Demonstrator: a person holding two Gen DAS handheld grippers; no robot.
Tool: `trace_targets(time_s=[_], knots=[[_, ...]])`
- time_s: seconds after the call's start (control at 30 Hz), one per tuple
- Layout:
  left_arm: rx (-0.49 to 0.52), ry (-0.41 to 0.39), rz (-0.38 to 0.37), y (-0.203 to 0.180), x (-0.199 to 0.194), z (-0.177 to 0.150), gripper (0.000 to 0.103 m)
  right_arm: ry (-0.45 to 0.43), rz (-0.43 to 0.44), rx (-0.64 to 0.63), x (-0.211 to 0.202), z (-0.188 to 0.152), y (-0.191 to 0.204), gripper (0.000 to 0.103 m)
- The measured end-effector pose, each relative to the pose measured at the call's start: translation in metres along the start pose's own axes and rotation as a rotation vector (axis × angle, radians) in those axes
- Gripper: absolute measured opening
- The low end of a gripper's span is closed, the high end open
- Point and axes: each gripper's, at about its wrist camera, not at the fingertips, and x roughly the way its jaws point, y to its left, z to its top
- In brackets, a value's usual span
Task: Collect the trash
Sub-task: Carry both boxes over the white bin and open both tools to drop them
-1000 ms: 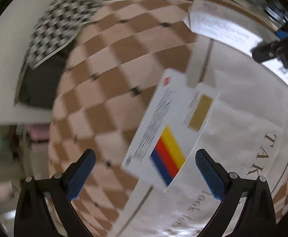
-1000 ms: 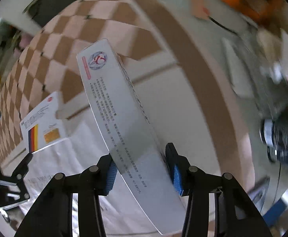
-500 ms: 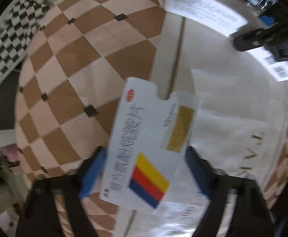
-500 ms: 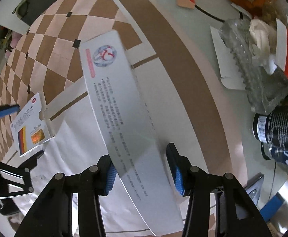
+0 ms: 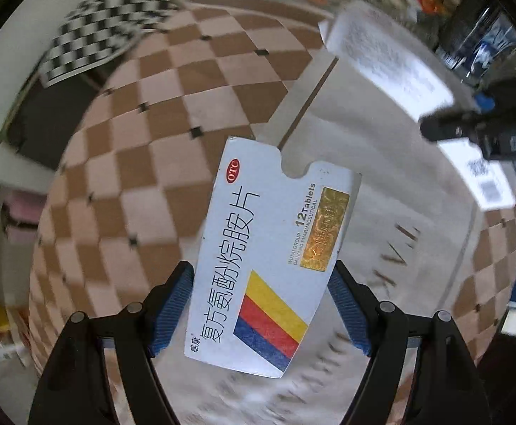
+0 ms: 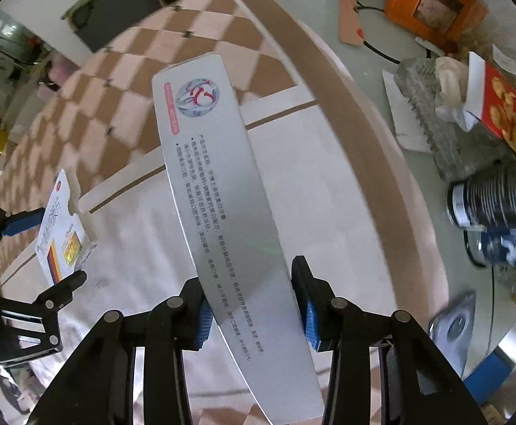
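Note:
My left gripper (image 5: 261, 308) is shut on a flat white tablet box (image 5: 268, 258) with yellow, red and blue stripes and holds it above a white paper bag (image 5: 382, 191) lying on the checkered cloth. The box also shows in the right wrist view (image 6: 63, 233). My right gripper (image 6: 254, 311) is shut on a long white toothpaste box (image 6: 222, 191) and holds it over the same bag (image 6: 144, 248). In the left wrist view that long box (image 5: 392, 63) sits at the upper right.
A brown and pink checkered tablecloth (image 5: 144, 163) covers the table. At the right in the right wrist view stand dark cans (image 6: 498, 219), a clear plastic container (image 6: 431, 106), a red snack box (image 6: 498, 106) and an orange box (image 6: 431, 3). A checkerboard sheet (image 5: 105, 42) lies far left.
My left gripper closed its fingers onto the tablet box, which earlier lay on the bag between open fingers, and lifted it. The right gripper kept hold of the long box.

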Motion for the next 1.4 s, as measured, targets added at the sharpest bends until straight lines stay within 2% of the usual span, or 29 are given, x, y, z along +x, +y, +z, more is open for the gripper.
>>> trace_targets(time_s=[0.07,0.17,0.2,0.3,0.33,0.47,0.5,0.6,0.73,0.87,1.0,1.2,1.4], knots=[[-0.073,-0.036,0.021,-0.012,-0.024,-0.03,0.076,-0.011,0.013,-0.017,-0.009,-0.017,0.009,0.042],[-0.163,-0.079,0.035,-0.004,-0.049,-0.097,0.076,-0.034,0.024,-0.058,-0.026,-0.054,0.033,0.042],[-0.183,-0.088,0.039,0.003,-0.053,-0.113,0.076,-0.041,0.029,-0.07,-0.032,-0.069,0.041,0.042],[-0.261,-0.127,0.056,-0.013,-0.08,-0.17,0.075,-0.073,0.041,-0.101,-0.052,-0.121,0.061,0.042],[-0.278,-0.137,0.057,-0.011,-0.081,-0.179,0.075,-0.081,0.048,-0.106,-0.057,-0.136,0.063,0.042],[-0.356,-0.178,0.056,-0.028,-0.096,-0.253,0.075,-0.113,0.06,-0.118,-0.078,-0.225,0.092,0.042],[-0.387,-0.185,0.05,-0.038,-0.102,-0.279,0.075,-0.113,0.063,-0.117,-0.09,-0.254,0.086,0.042],[-0.467,-0.197,0.001,-0.054,-0.109,-0.331,0.075,-0.109,0.057,-0.12,-0.107,-0.335,0.093,0.042],[-0.557,-0.177,-0.058,-0.077,-0.103,-0.389,0.075,-0.063,0.068,-0.112,-0.105,-0.42,0.1,0.042],[-0.69,-0.116,-0.13,-0.1,-0.088,-0.444,0.075,0.022,0.074,-0.106,-0.083,-0.493,0.096,0.042],[-0.757,-0.061,-0.161,-0.122,-0.064,-0.479,0.075,0.119,0.078,-0.121,-0.046,-0.544,0.091,0.042],[-0.85,0.023,-0.216,-0.143,-0.006,-0.506,0.075,0.259,0.048,-0.159,0.03,-0.599,0.094,0.042],[-0.963,0.117,-0.272,-0.157,0.088,-0.53,0.075,0.37,0.047,-0.166,0.126,-0.632,0.091,0.042]])
